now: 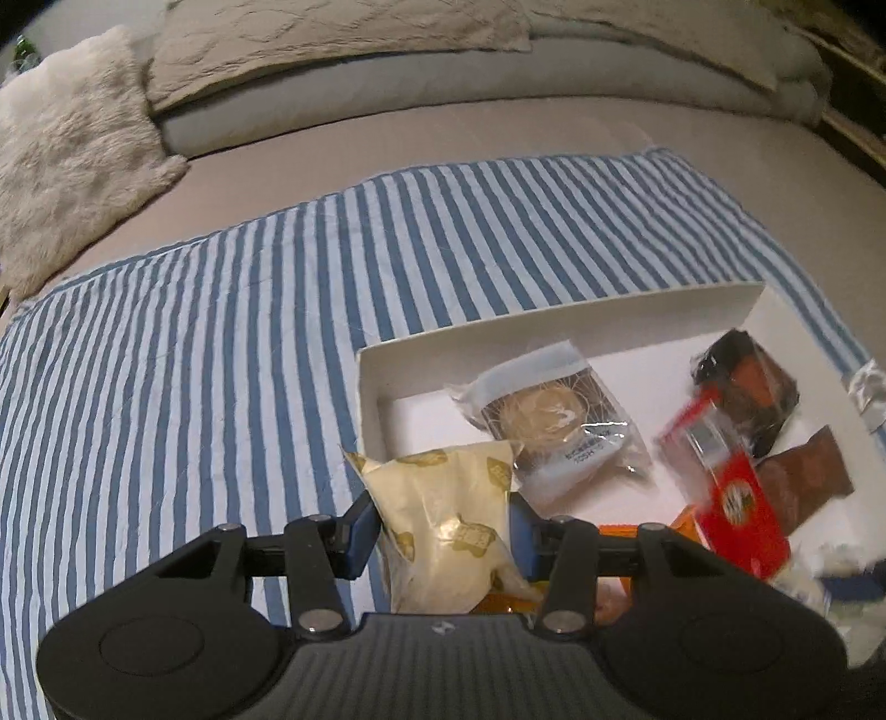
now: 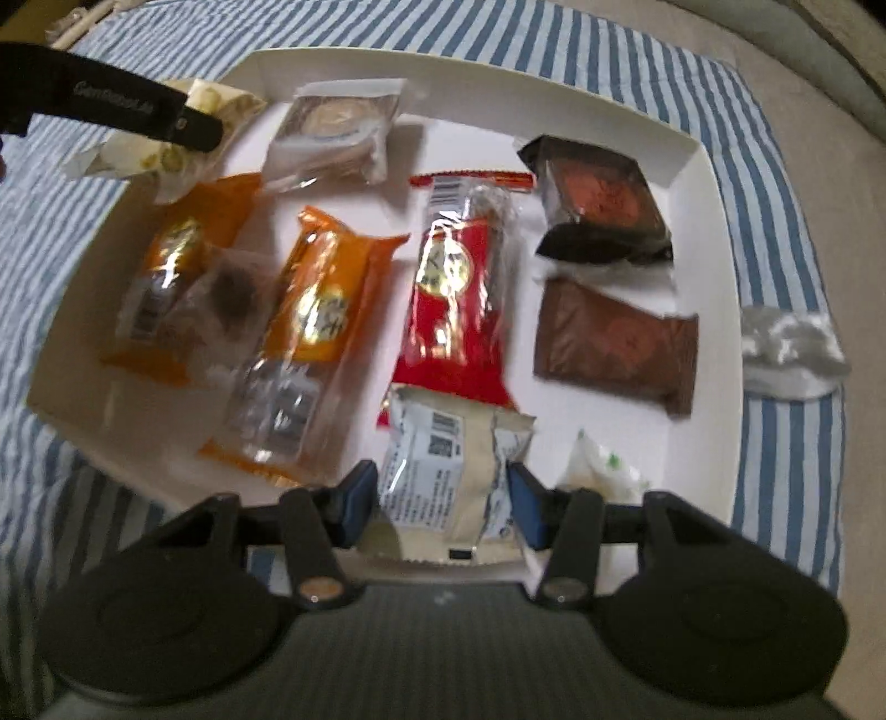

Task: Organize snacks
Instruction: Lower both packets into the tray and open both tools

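My left gripper (image 1: 440, 534) is shut on a cream snack packet with gold print (image 1: 443, 520), held over the near left corner of the white box (image 1: 554, 318). In the right wrist view the same packet (image 2: 166, 149) hangs at the box's far left corner under the left gripper's black finger (image 2: 194, 124). My right gripper (image 2: 443, 498) is shut on a white packet with barcodes (image 2: 443, 471), just above the box's near edge. Inside the box lie a clear pastry pack (image 2: 332, 127), two orange packs (image 2: 315, 332), a red pack (image 2: 454, 293), a black pack (image 2: 598, 205) and a brown pack (image 2: 614, 343).
The box sits on a blue and white striped cloth (image 1: 221, 343) spread over a bed. Pillows (image 1: 332, 50) and a furry cushion (image 1: 72, 149) lie at the far end. A crumpled clear wrapper (image 2: 792, 349) rests on the cloth right of the box. A small white packet (image 2: 603, 471) lies near my right fingers.
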The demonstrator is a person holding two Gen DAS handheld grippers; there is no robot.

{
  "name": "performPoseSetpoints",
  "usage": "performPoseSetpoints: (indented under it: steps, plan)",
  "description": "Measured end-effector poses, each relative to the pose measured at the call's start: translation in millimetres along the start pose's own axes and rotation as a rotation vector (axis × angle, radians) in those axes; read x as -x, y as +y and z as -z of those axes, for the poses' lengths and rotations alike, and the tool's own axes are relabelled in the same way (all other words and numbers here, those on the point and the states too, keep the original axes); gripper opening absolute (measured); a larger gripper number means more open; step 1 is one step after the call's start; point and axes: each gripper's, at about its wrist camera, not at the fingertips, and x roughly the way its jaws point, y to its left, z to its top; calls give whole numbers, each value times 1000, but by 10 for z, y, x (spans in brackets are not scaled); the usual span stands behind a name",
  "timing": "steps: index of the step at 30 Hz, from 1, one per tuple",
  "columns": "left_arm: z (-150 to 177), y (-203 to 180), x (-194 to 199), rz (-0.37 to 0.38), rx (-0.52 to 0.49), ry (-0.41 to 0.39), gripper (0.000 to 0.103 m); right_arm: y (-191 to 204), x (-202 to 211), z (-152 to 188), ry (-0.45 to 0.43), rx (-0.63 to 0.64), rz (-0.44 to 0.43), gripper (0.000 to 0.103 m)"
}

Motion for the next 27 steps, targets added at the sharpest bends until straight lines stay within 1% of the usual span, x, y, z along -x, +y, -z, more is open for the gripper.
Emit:
performPoseSetpoints:
  steps: [5, 7, 9, 11, 13, 15, 17, 20, 23, 24, 25, 26, 27]
  plan:
    - [-68, -134, -142, -34, -78, -6, 50, -77, 59, -195, -127, -77, 59, 57]
    - [-89, -159, -191, -52, -98, -16, 50, -111, 75, -214, -159, -88, 59, 57]
    - [-105, -181, -266, -65, -115, -8, 50, -136, 75, -213, -161, -86, 52, 57]
    - [-109, -219, -314, -72, -139, -11, 50, -140, 77, -186, -143, -83, 43, 57]
    - [-127, -237, -315, -42, -128, -26, 50, -144, 100, -149, -133, -71, 30, 57]
    - [-156, -212, -309, 23, -86, -35, 50, -132, 122, -110, -128, -59, 21, 57]
    - [-163, -228, -298, 67, -67, -44, 50, -152, 137, -65, -115, -50, 14, 57]
    - [-170, -240, -288, 65, -66, -51, 50, -138, 124, -21, -83, -34, 14, 57]
    - [-157, -207, -278, 63, -43, -60, 51, -91, 131, 2, -90, -25, -3, 57]
    - [-153, -179, -263, 59, -28, -61, 53, -85, 134, -1, -92, -27, -11, 57]
    - [-156, -154, -246, 55, -13, -64, 61, -81, 145, -2, -95, -31, -16, 57]
    - [-161, -114, -224, 54, 6, -72, 66, -88, 147, -11, -95, -38, -21, 58]
    - [-159, -75, -198, 56, 24, -83, 75, -91, 159, -13, -98, -51, -27, 62]
